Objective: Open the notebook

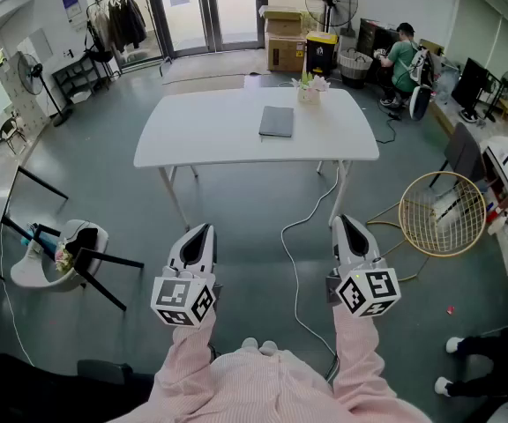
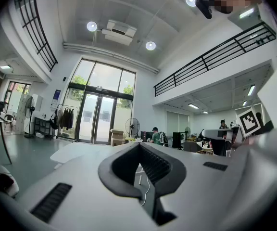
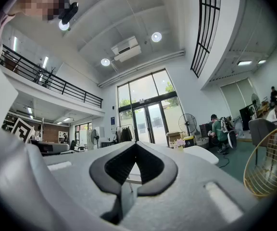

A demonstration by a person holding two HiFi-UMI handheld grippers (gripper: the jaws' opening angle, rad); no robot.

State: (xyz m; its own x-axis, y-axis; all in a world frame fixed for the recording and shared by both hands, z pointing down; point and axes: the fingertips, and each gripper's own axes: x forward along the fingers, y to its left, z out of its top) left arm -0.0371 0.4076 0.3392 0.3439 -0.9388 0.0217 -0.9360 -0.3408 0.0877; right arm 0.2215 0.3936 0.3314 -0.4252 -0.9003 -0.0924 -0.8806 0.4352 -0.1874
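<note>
Seeing thin dark-grey rectangular notebook (image 1: 277, 122) closed and flat on white rounded tabletop (image 1: 192, 135), right of centre; near small pot of pale flowers (image 1: 309, 91) at far edge; holding left claw (image 1: 202, 230) and right claw (image 1: 343, 222) low over grey floor (image 1: 236, 210), well apart from tabletop; both with jaws together, nothing between them.

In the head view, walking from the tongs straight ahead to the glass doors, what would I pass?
White cable on the floor → white table → grey notebook → little flower pot → cardboard boxes
</note>
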